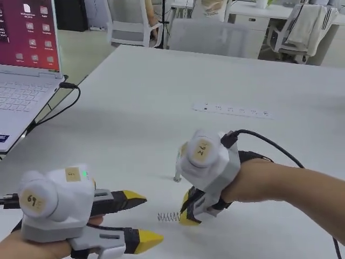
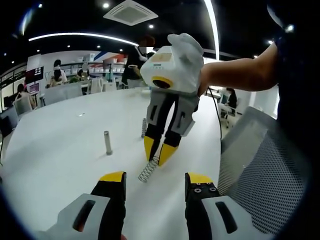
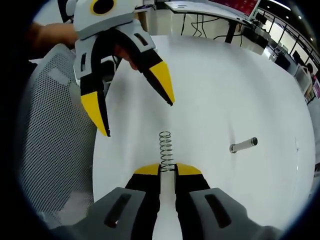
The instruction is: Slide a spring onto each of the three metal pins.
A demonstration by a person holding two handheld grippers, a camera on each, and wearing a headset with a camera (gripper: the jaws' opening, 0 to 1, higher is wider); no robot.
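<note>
The right gripper [image 3: 167, 169] has its fingers clamped on one end of a small silver coil spring [image 3: 166, 145]. The spring lies flat on the white table [image 1: 161, 108], its long axis pointing away from those fingers toward the left gripper [image 1: 148, 218], whose yellow-tipped fingers stand apart and empty. A short grey metal pin [image 3: 243, 145] stands upright nearer the right gripper, so the spring likely needs tipping upright first.

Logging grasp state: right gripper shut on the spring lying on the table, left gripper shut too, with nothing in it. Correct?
One thing is wrong. The right gripper is shut on the spring, but the left gripper is open, not shut. The left gripper view shows its jaws standing wide apart with nothing between them.
</note>
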